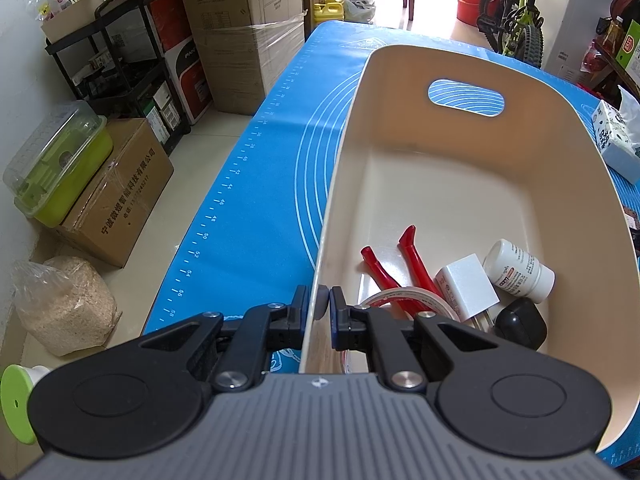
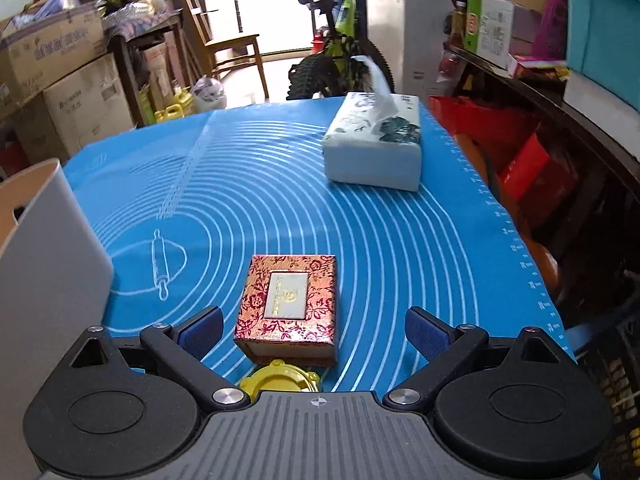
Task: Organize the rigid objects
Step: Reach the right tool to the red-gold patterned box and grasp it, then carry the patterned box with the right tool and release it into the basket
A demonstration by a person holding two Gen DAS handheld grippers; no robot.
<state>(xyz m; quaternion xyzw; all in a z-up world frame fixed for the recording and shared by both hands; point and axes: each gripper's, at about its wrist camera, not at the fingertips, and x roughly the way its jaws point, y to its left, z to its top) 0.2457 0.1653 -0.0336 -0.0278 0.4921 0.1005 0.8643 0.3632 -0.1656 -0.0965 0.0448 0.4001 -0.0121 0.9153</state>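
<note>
My left gripper (image 1: 321,303) is shut on the left wall of a cream plastic bin (image 1: 460,168), one finger outside and one inside. The bin holds red-handled pliers (image 1: 412,264), a roll of tape (image 1: 404,300), a white charger block (image 1: 466,286), a white pill bottle (image 1: 518,268) and a black case (image 1: 520,322). In the right wrist view my right gripper (image 2: 316,330) is open, its pads on either side of a red and gold patterned box (image 2: 290,306) on the blue mat (image 2: 248,184). A yellow lid (image 2: 280,378) lies just under the box's near edge. The bin's wall (image 2: 52,256) stands at the left.
A tissue pack (image 2: 376,140) lies at the far right of the mat, also in the left wrist view (image 1: 618,144). Cardboard boxes (image 1: 240,28), a black shelf, a green container and a sack stand left of the table. A bicycle (image 2: 340,44) and a chair stand beyond it.
</note>
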